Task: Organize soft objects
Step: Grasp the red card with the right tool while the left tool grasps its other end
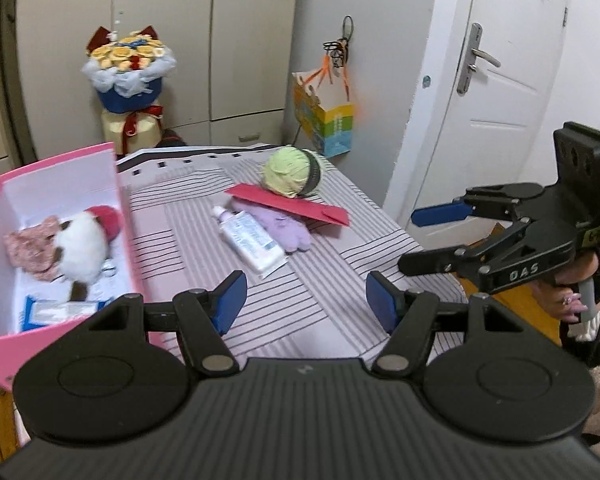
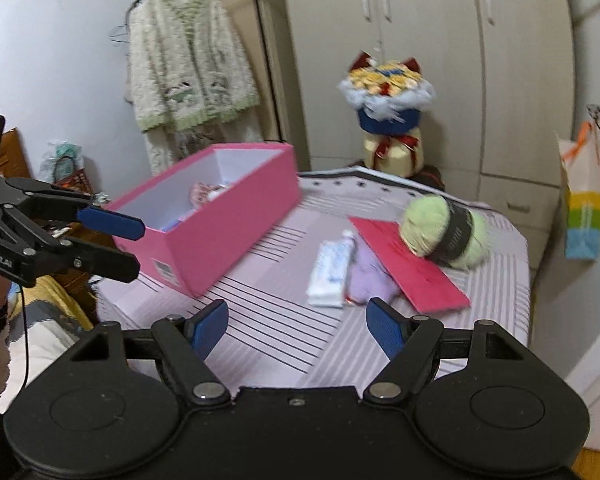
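A striped cloth [image 1: 300, 312] covers the desk. On it: pink box [image 1: 124, 240] at left, white tube [image 1: 252, 240], purple plush [image 1: 292, 228], red envelope [image 1: 296, 208], green yarn ball [image 1: 288, 172] farther back.

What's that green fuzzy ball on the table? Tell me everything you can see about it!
It is a ball of yarn, pale green and soft-looking, wound into a plump roll. A dark paper band wraps around its middle. It lies on its side near the far end of the striped tablecloth, resting partly on the far end of a flat red card. It sits outside the pink box. Neither gripper touches it; both are open and well short of it.
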Demonstrator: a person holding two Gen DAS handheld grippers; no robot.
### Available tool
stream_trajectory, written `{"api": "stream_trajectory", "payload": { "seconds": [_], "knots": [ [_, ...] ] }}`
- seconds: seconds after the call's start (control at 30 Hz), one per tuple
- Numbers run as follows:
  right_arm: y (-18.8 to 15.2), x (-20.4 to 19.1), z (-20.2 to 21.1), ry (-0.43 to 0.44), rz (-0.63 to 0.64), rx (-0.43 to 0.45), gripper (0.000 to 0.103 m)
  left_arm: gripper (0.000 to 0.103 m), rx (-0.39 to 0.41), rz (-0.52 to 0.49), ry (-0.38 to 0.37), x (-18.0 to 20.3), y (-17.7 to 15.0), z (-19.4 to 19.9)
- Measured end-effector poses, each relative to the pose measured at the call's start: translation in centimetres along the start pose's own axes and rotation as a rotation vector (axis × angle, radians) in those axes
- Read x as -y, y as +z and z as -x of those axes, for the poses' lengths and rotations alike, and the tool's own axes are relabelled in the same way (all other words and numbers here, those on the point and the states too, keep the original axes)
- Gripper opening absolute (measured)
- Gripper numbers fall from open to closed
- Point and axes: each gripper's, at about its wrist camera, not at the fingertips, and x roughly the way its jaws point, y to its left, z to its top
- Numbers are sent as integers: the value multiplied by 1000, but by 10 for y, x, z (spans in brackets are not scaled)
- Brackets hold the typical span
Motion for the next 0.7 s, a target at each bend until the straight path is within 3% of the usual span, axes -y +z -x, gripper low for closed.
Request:
{"api": "stream_trajectory", "payload": {
  "seconds": [0.17,0.47,0.7],
  "knots": [
    [-15,21,-18,-78,-14,9,80,65,8,20,-26,2,5,-36],
    [-30,38,-67,-252,131,9,78,63,-13,167,-39,-16,18,-113],
    [-32,43,-97,-319,227,7,69,58,5,295,22,-43,32,-165]
  ]
}}
